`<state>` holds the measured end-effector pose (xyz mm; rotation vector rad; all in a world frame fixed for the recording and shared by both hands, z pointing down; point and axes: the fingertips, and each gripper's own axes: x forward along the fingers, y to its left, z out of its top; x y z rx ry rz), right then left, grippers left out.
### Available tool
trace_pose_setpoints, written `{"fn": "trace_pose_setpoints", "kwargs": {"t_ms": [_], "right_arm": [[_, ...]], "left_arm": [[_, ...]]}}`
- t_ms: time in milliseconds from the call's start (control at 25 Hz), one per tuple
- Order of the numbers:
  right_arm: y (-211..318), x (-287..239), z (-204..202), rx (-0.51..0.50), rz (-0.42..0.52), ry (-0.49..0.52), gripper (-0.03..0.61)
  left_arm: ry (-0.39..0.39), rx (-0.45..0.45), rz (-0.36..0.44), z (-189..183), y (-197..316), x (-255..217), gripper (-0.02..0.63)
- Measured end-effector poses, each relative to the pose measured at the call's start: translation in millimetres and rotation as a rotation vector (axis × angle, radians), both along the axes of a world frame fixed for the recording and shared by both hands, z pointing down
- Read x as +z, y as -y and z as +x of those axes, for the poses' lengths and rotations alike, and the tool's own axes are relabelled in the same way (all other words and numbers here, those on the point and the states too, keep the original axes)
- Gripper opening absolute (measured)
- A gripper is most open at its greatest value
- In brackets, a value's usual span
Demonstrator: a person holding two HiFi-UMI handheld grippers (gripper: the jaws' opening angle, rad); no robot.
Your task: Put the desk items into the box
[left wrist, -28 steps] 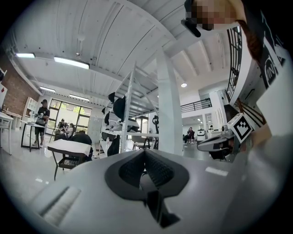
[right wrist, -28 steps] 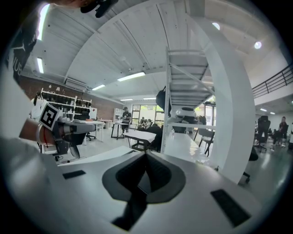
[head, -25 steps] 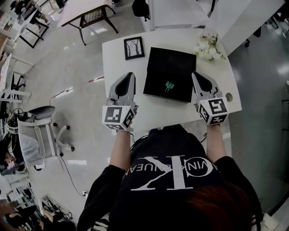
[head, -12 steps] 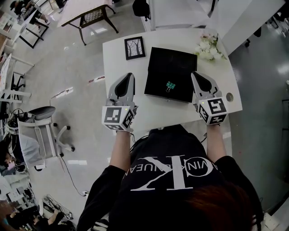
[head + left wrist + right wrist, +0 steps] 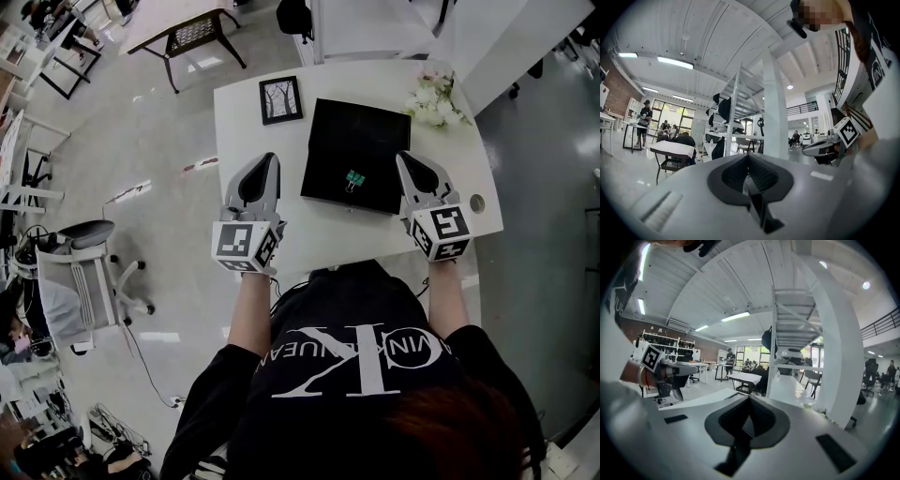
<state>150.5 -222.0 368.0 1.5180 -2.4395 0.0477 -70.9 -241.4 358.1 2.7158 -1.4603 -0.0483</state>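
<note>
We see left gripper (image 5: 270, 157) at 9 o'clock of box (image 5: 361, 131), right gripper (image 5: 405, 157) at 3 o'clock, both closed on nothing; clip (image 5: 353, 180) lies inside

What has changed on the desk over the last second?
Nothing visibly changed. The left gripper and right gripper stay shut and empty beside the black box; the green binder clip still lies at its near edge, picture frame and flowers untouched.
</note>
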Motion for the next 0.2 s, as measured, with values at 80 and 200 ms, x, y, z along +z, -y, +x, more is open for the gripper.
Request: {"fn": "trace_pose_setpoints", "kwargs": {"t_ms": [80, 200], "right_arm": [[-0.1, 1.2, -0.7, -0.002, -0.003, 0.0, 0.014], [0.1, 3.1, -0.8, -0.004, -0.007, 0.0, 0.014]], "left_arm": [[0.0, 0.0, -0.001, 0.2, 0.1, 0.3, 0.011], [0.001, 0.001, -0.004, 0.6, 0.8, 1.7, 0.011]]}}
